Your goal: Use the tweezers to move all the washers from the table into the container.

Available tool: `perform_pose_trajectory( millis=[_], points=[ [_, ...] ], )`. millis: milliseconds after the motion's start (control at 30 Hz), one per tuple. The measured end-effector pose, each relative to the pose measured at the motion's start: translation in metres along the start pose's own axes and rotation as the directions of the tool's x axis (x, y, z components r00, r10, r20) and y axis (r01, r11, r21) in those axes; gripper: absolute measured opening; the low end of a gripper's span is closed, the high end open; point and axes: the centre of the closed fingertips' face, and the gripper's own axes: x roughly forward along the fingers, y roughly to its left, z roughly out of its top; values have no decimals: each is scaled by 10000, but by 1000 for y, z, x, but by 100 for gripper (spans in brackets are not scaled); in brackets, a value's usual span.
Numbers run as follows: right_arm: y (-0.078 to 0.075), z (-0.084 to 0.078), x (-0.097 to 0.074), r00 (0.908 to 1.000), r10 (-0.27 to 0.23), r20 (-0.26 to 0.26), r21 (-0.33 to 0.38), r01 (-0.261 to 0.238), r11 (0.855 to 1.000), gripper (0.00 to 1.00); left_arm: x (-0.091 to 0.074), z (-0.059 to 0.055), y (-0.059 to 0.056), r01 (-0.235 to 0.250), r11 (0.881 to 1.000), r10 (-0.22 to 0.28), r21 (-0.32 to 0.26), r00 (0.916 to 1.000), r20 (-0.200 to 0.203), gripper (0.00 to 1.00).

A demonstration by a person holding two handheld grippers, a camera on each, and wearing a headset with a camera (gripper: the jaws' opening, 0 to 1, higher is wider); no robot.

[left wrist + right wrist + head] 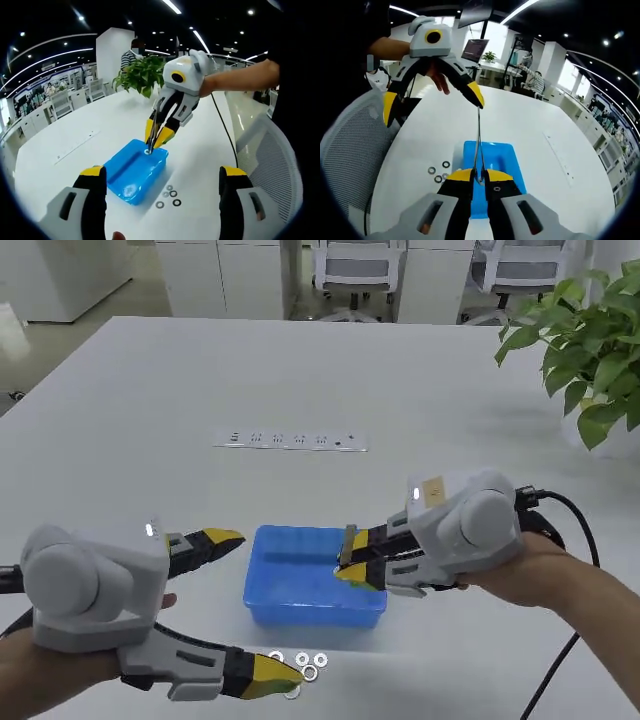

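Observation:
A blue plastic container [300, 608] sits on the white table [150, 410]. Several washers [302, 661] lie on the table just in front of it, also seen as washers [167, 197] and washers [439, 171]. My right gripper [356, 573] is shut on thin metal tweezers [151, 131] above the container [125, 175]; a small ring seems to sit at their tip over the far rim. The tweezers [478, 135] run forward over the container [501, 155]. My left gripper [250, 605] stands wide open and holds nothing, left of the container and above the washers.
A flush socket strip [290, 440] lies in the table beyond the container. A potted plant [590, 350] stands at the right edge, and office chairs [358, 270] stand behind the table. A black cable [575, 525] trails from the right gripper.

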Motion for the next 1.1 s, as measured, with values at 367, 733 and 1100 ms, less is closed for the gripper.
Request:
perform_pose_trajectory(
  millis=[367, 733, 1100],
  points=[
    [-11, -11, 16, 10000, 21, 0, 53, -21, 10000, 10, -1, 4, 4, -63, 10000, 63, 18, 9999, 81, 99],
    [-28, -26, 28, 9989, -462, -38, 798, 463, 9957, 10, 5, 10, 12, -80, 10000, 79, 46, 9999, 153, 97],
    [-26, -44, 42, 9988, -411, -276, 1091, 439, 9931, 10, 22, 13, 20, -15, 10000, 14, 84, 9998, 181, 87]
  ],
)
